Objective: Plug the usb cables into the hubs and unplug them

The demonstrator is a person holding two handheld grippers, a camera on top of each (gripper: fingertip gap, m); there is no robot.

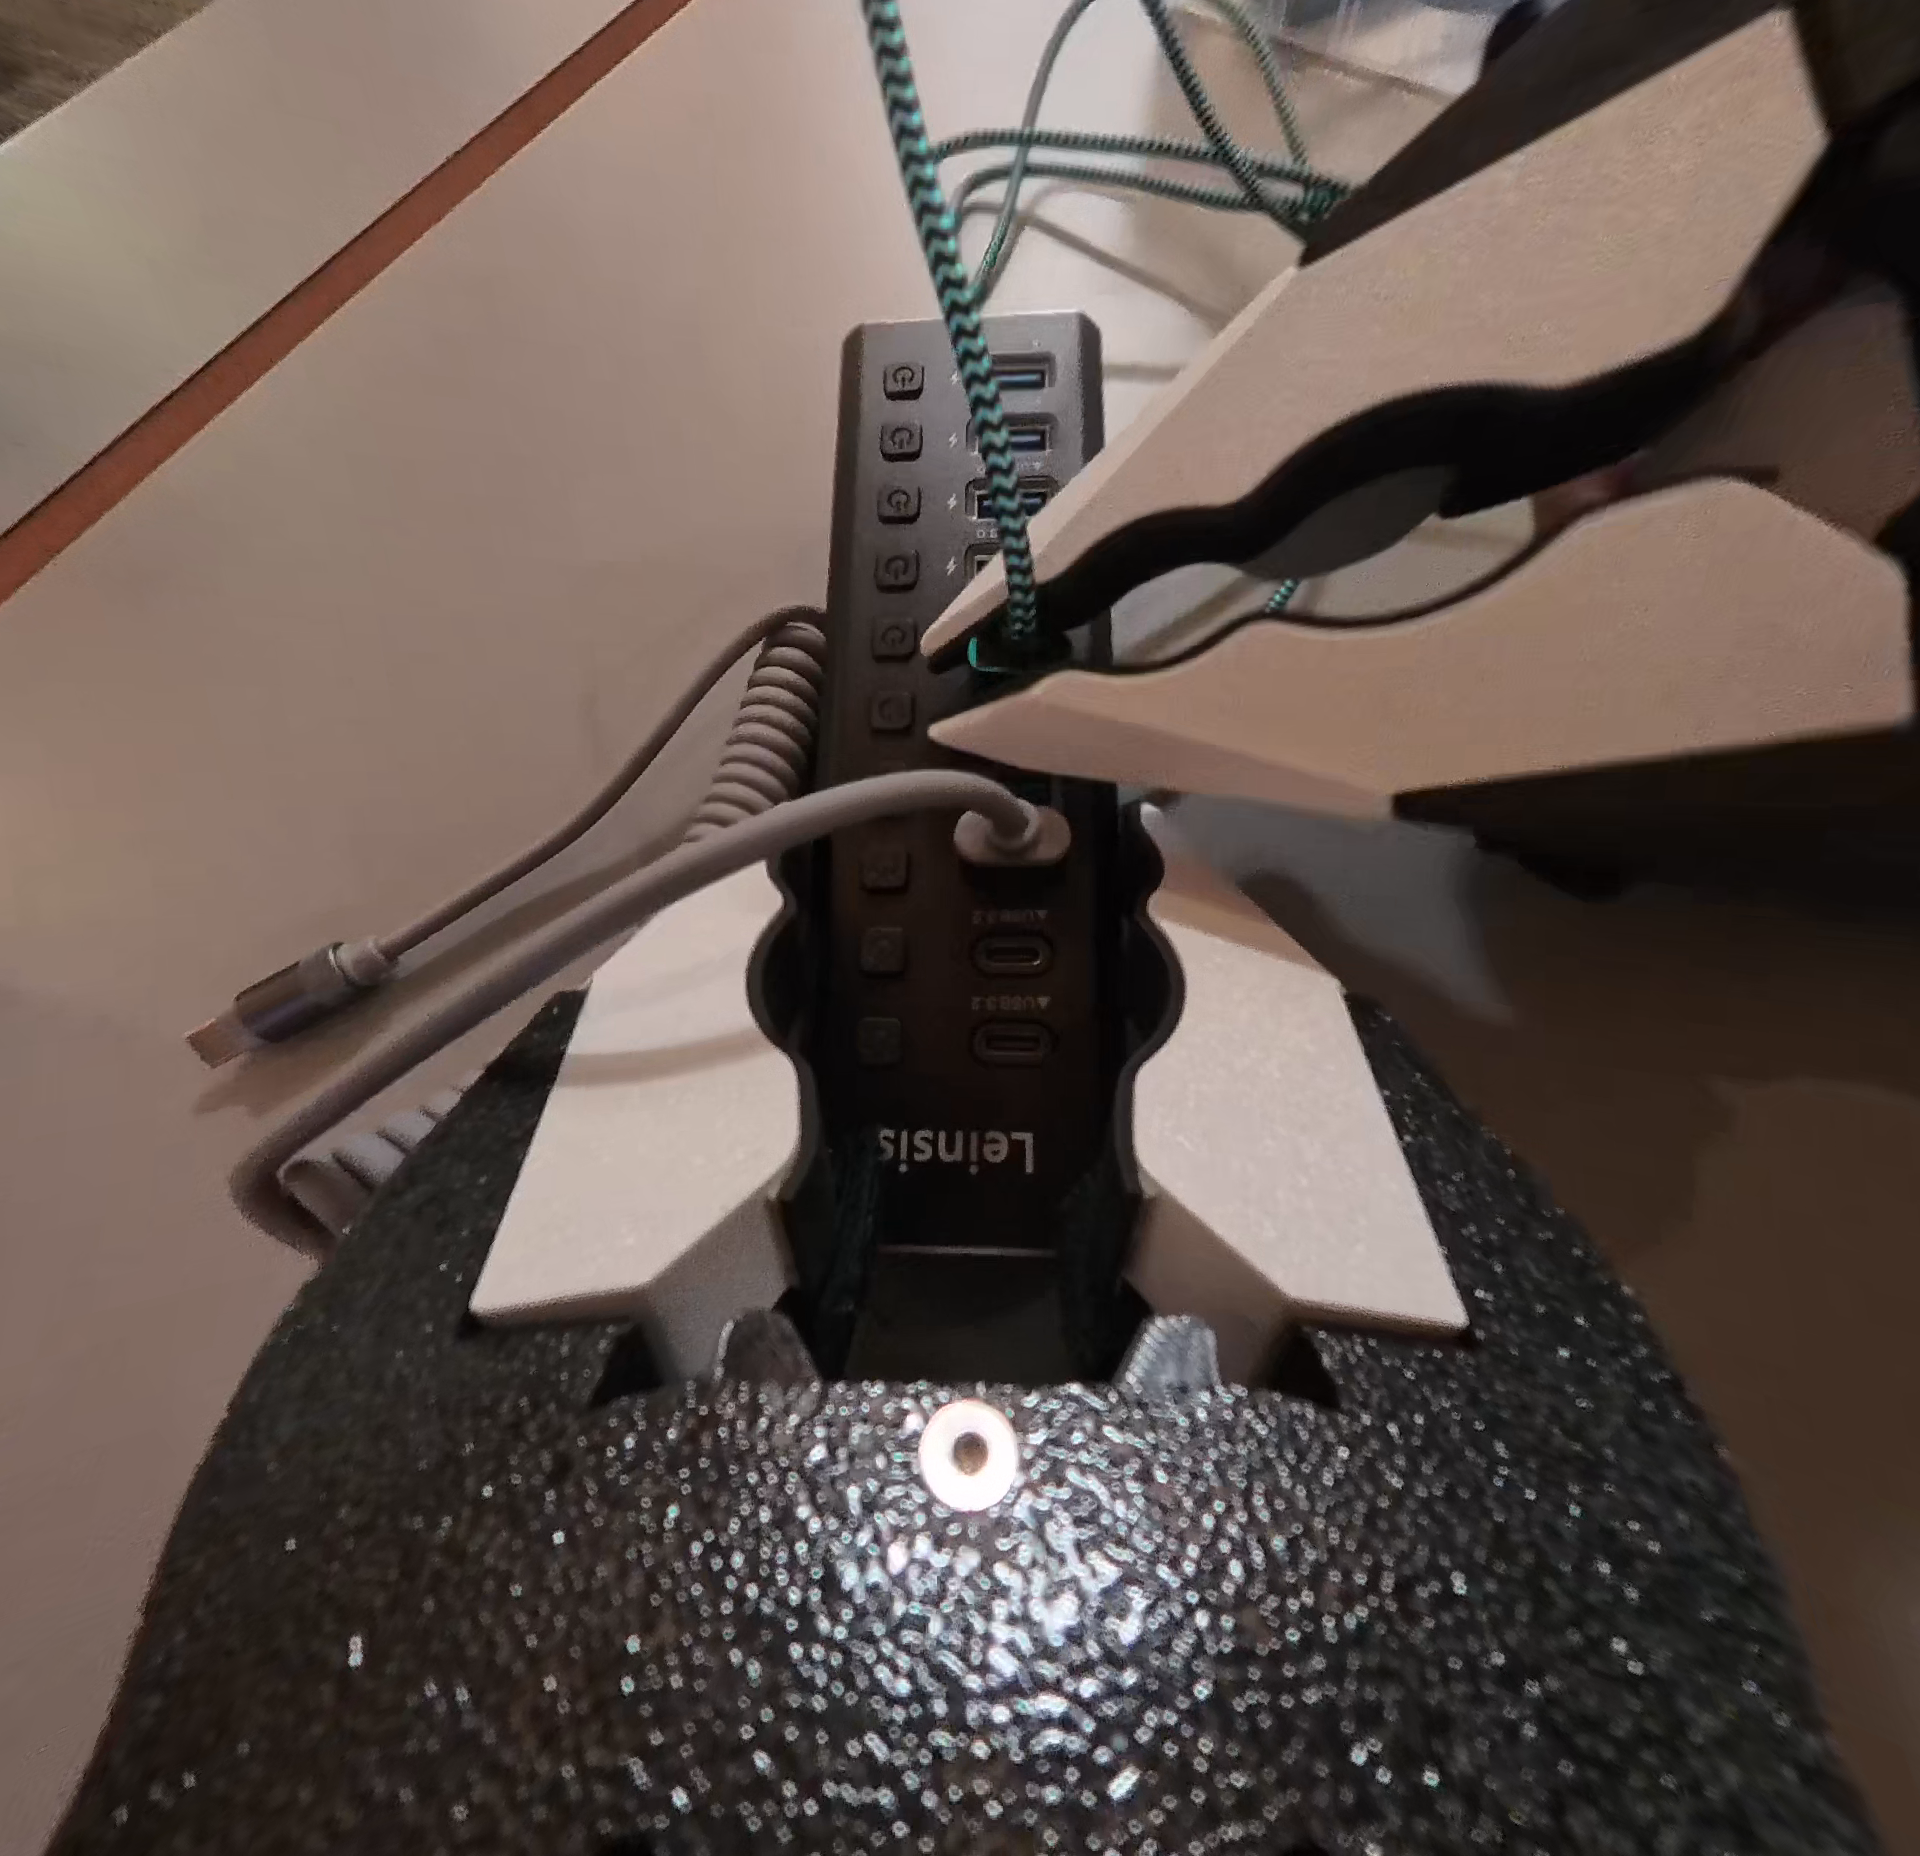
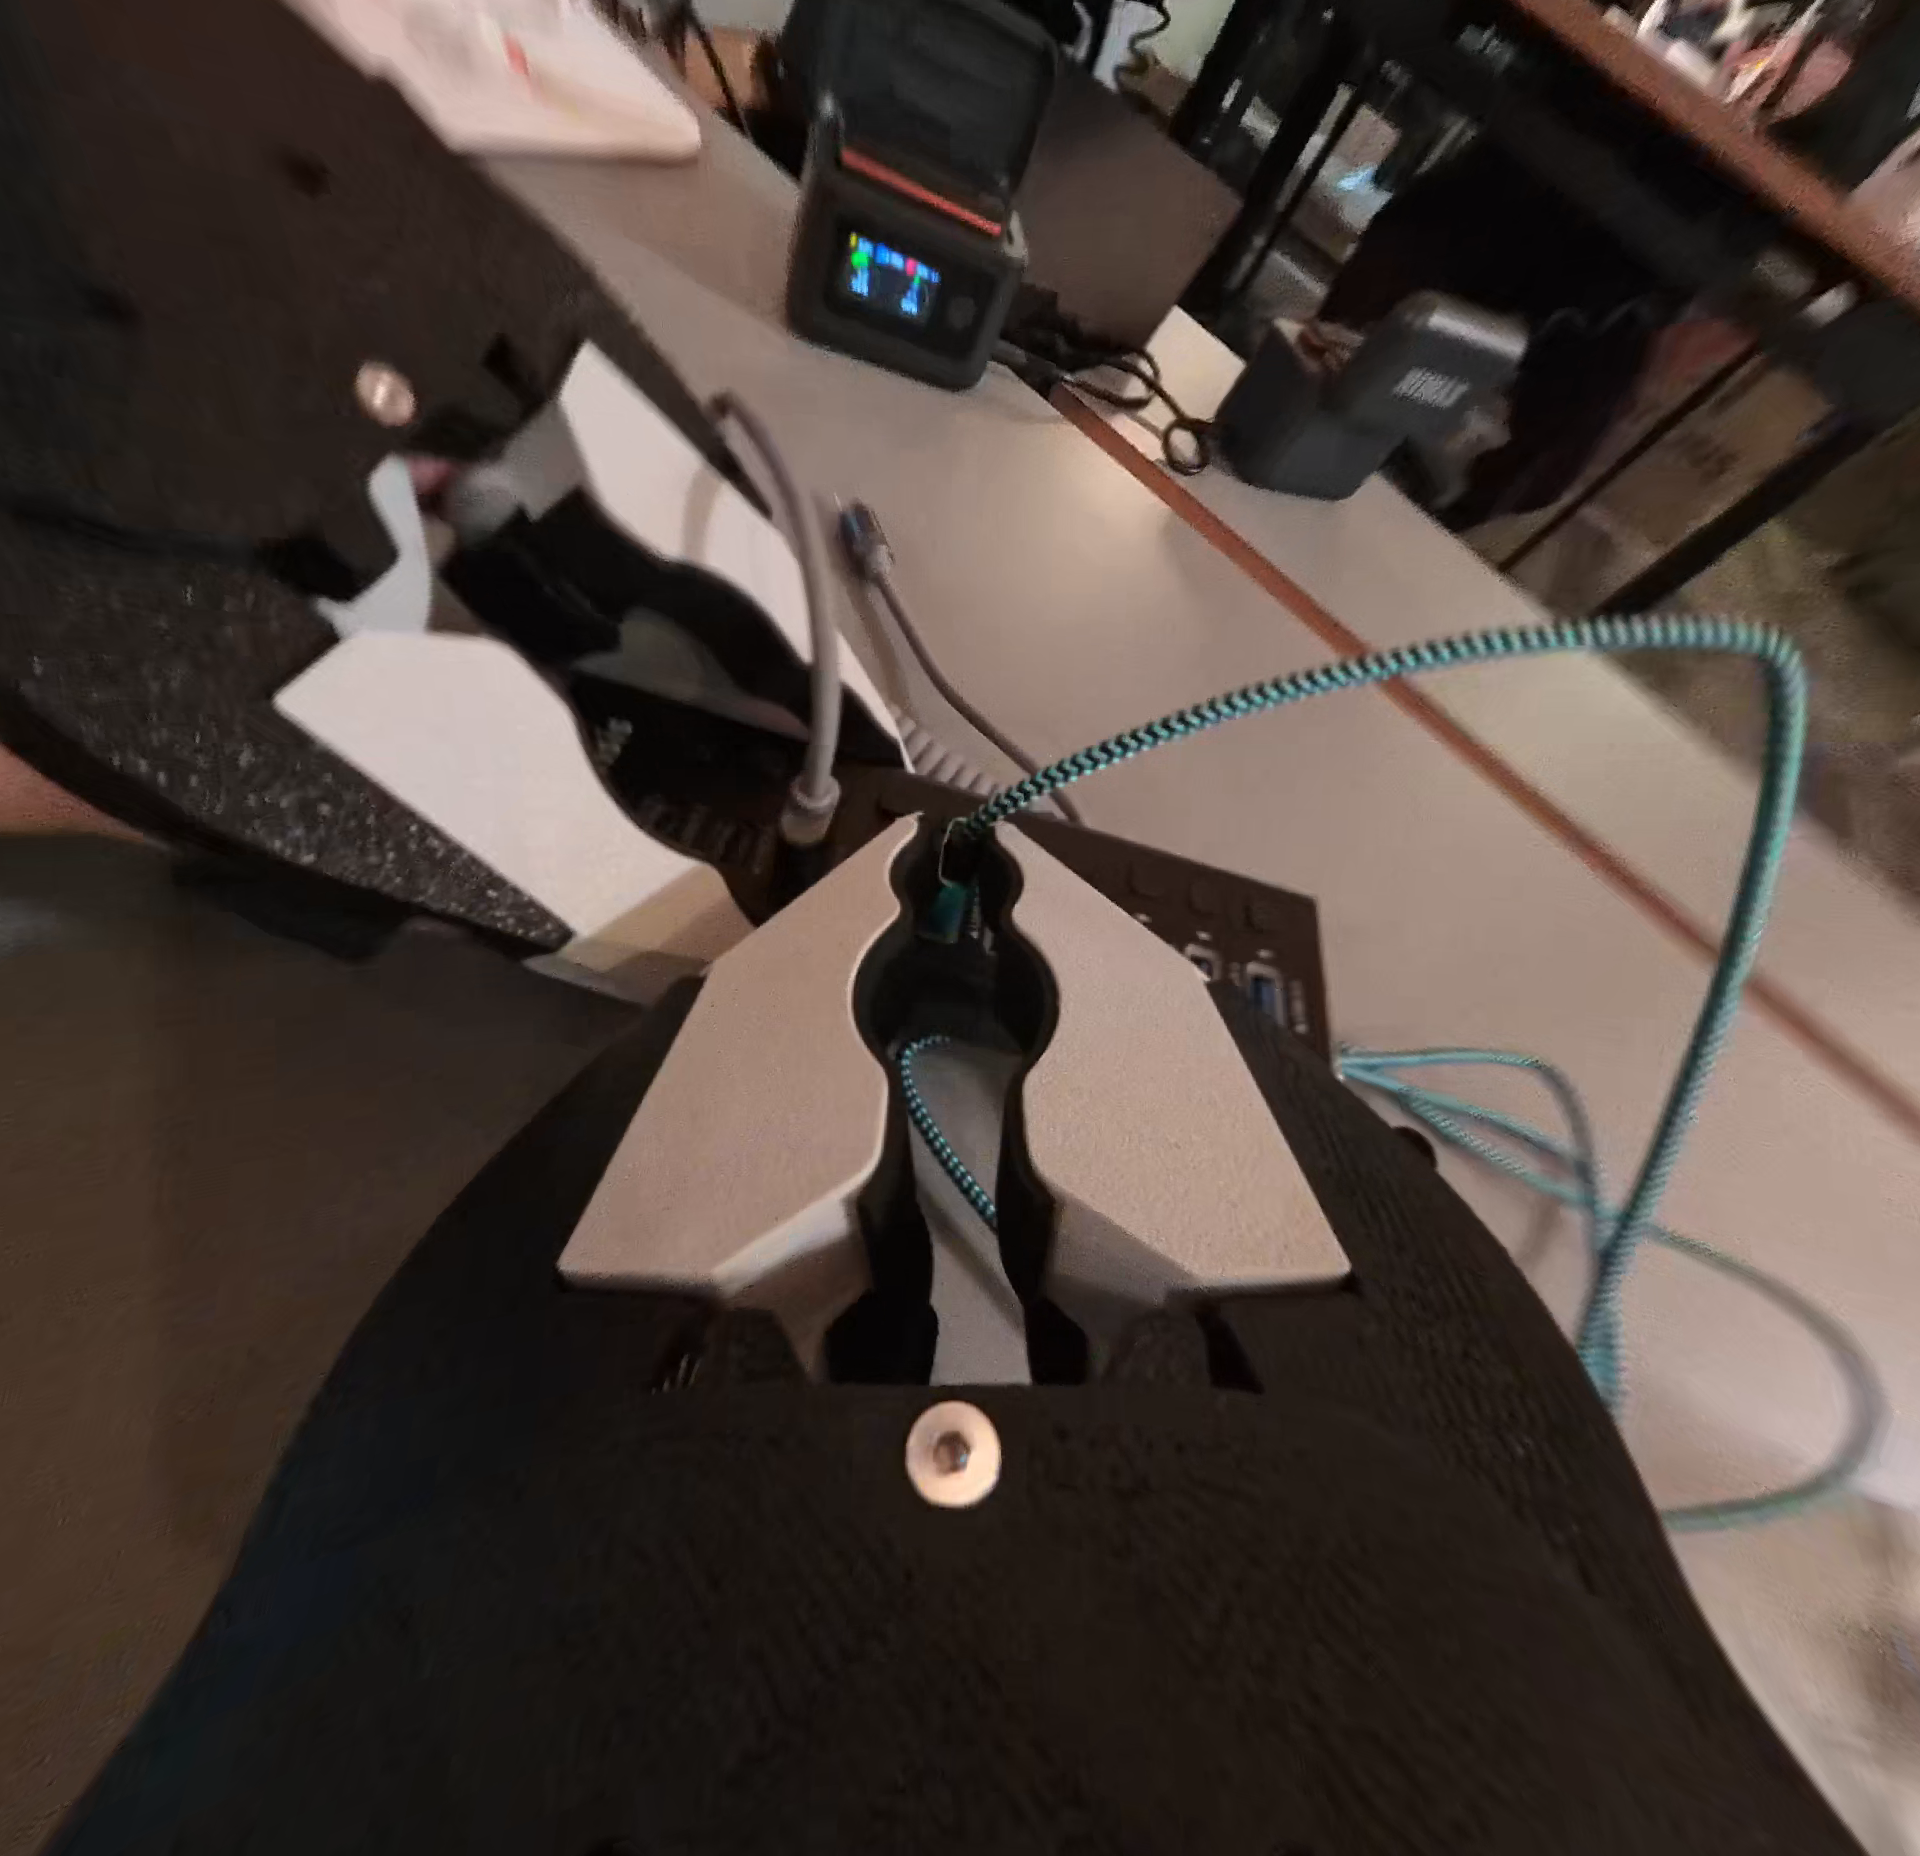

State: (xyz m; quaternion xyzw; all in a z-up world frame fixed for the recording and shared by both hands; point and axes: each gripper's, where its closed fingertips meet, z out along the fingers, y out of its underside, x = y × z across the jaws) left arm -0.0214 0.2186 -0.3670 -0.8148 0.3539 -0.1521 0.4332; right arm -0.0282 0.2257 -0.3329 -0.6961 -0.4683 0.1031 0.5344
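Observation:
A long black USB hub with a row of buttons and ports lies on the pale table. My left gripper is shut on the hub's near end. My right gripper comes in from the right and is shut on the plug of a green-and-black braided cable, at a port midway along the hub. In the right wrist view the right gripper pinches that plug, the braided cable looping away right. A grey cable is plugged into the hub nearer my left gripper.
The grey cable's coiled part and loose connector lie left of the hub. Braided cable loops lie on the table at right. A dark device with a small lit screen stands farther back. The table edge runs diagonally.

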